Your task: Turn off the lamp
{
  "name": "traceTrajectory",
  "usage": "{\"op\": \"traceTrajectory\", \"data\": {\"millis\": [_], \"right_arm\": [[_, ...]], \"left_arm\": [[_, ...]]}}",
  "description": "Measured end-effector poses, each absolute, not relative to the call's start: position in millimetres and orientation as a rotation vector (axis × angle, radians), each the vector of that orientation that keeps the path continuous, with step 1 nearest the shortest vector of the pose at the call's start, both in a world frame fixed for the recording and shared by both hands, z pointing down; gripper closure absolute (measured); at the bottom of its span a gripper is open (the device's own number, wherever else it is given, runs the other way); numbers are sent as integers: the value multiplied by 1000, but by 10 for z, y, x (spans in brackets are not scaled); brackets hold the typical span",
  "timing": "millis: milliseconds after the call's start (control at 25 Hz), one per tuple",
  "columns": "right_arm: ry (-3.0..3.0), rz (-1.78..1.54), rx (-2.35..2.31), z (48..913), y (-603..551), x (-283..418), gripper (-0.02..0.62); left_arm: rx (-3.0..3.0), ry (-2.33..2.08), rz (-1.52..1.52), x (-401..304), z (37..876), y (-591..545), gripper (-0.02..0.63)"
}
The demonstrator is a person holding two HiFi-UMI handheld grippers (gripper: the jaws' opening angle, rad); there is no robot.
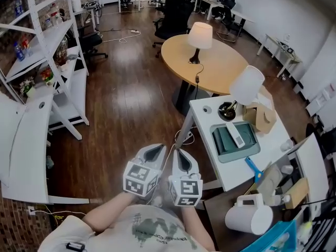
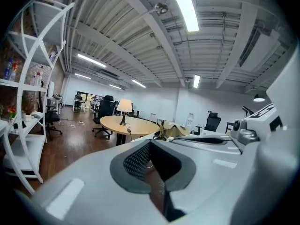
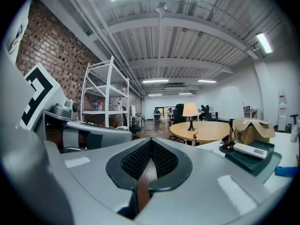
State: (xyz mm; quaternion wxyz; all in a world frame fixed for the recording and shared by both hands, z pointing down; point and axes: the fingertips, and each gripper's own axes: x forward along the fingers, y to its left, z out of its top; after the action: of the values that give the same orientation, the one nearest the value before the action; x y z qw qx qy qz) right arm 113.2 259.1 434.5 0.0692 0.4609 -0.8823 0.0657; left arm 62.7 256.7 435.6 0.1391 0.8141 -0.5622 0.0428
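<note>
Head view first: the person stands on the dark wood floor with both tools drawn in close to the chest, side by side and almost touching. The left gripper (image 1: 156, 150) and the right gripper (image 1: 179, 156) both point forward, away from the body, over bare floor.

In the left gripper view the two jaws are closed tip to tip with nothing between them. The right gripper view shows the same: its jaws meet at the tips, and only a sliver of floor shows behind them.

The table lamp (image 1: 200, 35) stands well ahead of both grippers, on the round wooden table (image 1: 220, 70). Its pale shade glows and its cord trails across the tabletop. Both gripper views show it far off, lit.

Nearer, to the person's right, a white desk (image 1: 210, 119) carries a second lamp (image 1: 247, 84) with a white shade. Beside that lamp sits a cardboard box (image 1: 262, 117), and in front of it a green tray (image 1: 223, 143) with a remote (image 1: 235, 134) lying on top. A white shelving rack (image 1: 52, 41) stands off to the left, and office chairs (image 1: 176, 14) crowd behind the round table.
</note>
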Motion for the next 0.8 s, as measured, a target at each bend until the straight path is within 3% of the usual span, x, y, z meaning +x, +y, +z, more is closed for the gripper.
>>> {"op": "traceTrajectory", "data": {"millis": [800], "right_arm": [[-2685,220,1348,4423,2174,1253,595]], "left_arm": [[2310,-1703,122,657,4393,2221,606]]}}
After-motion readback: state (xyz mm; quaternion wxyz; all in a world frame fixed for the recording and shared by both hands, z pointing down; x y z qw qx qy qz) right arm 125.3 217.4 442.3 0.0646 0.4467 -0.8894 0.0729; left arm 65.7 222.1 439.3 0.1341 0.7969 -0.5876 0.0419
